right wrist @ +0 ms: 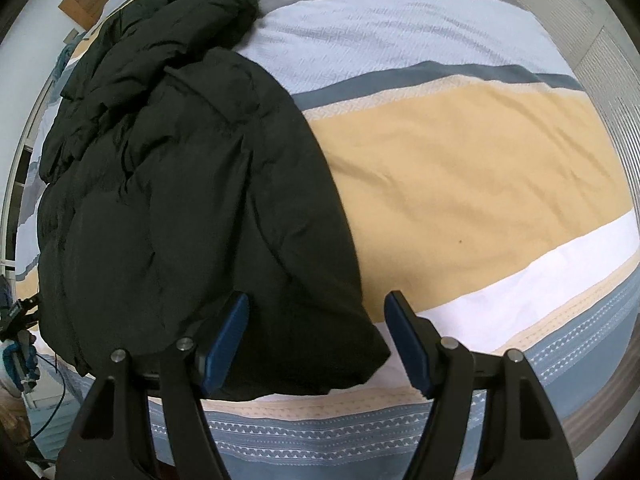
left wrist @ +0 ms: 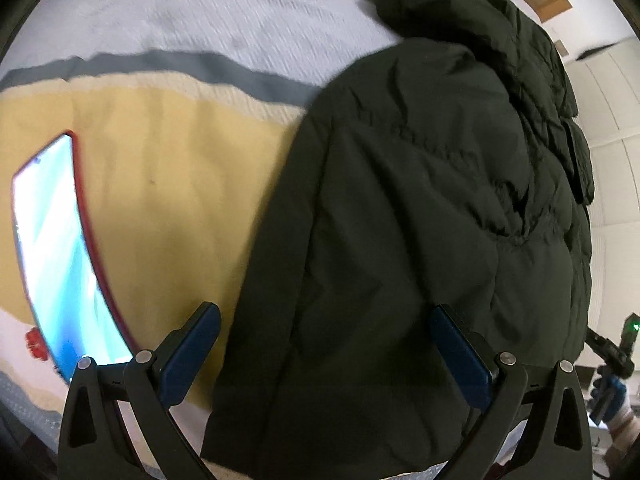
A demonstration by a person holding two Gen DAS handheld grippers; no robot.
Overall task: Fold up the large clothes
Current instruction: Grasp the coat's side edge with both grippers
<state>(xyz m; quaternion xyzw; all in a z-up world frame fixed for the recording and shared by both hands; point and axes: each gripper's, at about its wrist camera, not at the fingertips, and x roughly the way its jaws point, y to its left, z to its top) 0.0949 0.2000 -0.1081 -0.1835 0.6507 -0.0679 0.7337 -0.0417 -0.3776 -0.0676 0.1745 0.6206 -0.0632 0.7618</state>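
The left gripper [left wrist: 324,344] stands spread wide at the bottom of its frame, nothing pinched, over the near hem of the dark puffer jacket [left wrist: 420,200]. The right gripper [right wrist: 316,336] is likewise spread above the jacket's lower corner. The jacket lies on a striped bedspread [right wrist: 460,152]; a lit phone [left wrist: 60,248] sits at left.

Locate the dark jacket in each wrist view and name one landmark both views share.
Left wrist: the jacket fills the centre and right, its hem between the open jaws at the bottom.
Right wrist: the jacket fills the left and centre, its lower corner between the open jaws.
Shared landmark: the yellow stripe of the bedspread, running out from under the jacket's edge.
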